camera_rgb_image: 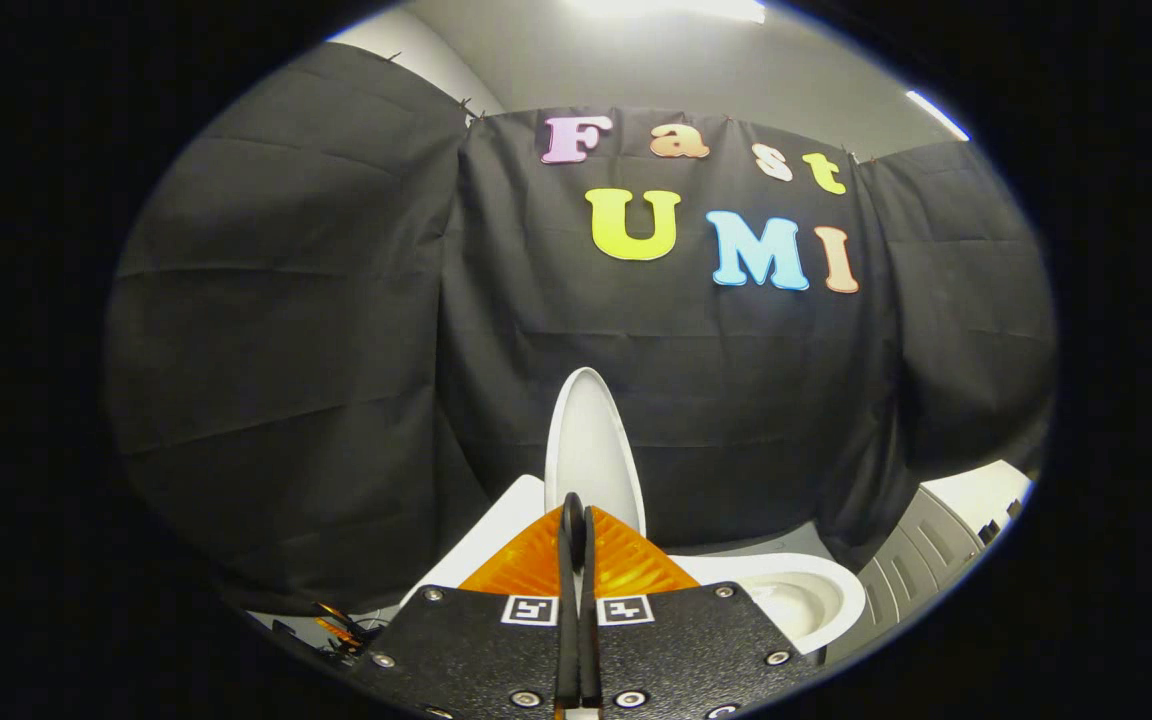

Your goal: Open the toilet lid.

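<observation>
Just ahead of the gripper point(576, 520), whose fingers are pressed together on nothing, the toilet lid point(591, 445) stands upright above the open bowl point(796, 590).

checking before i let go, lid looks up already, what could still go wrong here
1. The toilet lid stands about upright, its edge pinched in the gripper; whether it leans on anything behind cannot be told, so once released it might drop onto the bowl.
2. The fingers look closed tight on a thin edge; pulling away before opening could drag the lid forward.
</observation>
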